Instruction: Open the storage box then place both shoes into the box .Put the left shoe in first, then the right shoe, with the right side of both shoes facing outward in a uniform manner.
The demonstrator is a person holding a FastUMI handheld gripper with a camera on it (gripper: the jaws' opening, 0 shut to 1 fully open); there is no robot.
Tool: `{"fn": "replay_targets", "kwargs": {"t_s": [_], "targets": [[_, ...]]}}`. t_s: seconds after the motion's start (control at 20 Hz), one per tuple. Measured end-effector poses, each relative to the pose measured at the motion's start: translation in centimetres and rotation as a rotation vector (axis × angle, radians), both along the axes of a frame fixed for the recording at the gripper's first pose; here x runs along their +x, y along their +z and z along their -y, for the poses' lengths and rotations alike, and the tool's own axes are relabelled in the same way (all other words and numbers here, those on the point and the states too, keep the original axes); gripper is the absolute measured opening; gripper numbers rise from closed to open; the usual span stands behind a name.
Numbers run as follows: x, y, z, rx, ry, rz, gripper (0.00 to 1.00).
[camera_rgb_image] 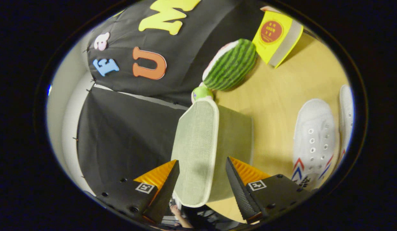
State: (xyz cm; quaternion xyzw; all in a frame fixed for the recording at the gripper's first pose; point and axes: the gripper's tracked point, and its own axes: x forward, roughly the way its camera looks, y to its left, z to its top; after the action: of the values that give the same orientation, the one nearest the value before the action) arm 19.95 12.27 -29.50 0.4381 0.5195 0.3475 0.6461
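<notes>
Claw (202, 179) spread, fingers either side of storage box (201, 144) lid, possibly not touching | white shoes (314, 141) on desk (282, 93) beyond right finger | risk: lid slips if pinch lands shallow

A pale green fabric storage box (217, 141) with lighter piping along its edges is seen between the fingers of the gripper (201, 179), its lid panel turned edge-on toward the camera. The fingers are spread to either side of that panel; whether they touch it cannot be told. Two white canvas shoes are laid on the worktop (282, 93), off to the side of the fingers: the nearer shoe (314, 138), with eyelets and red-and-blue stripes, and the farther shoe (346, 112) just beside it.
</notes>
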Motion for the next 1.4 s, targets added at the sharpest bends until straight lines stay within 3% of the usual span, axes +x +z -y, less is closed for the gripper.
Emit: {"fn": "replay_targets", "kwargs": {"t_s": [0.2,0.35,0.45,0.5,0.55,1.0,1.4], "targets": [[1.3,-0.3,-1.1,0.082,0.043,-0.025,0.86],[1.6,0.1,-1.1,0.119,0.056,0.002,0.62],[2.4,0.4,-0.6,0.132,0.036,0.026,0.16],[2.2,0.8,-0.7,0.138,0.054,0.043,0.14],[2.3,1.1,-0.3,0.126,0.033,0.037,0.06],[1.2,9.1,-2.9,0.093,0.053,0.15,0.05],[0.3,15.0,-9.5,0.033,0.015,0.171,0.05]]}}
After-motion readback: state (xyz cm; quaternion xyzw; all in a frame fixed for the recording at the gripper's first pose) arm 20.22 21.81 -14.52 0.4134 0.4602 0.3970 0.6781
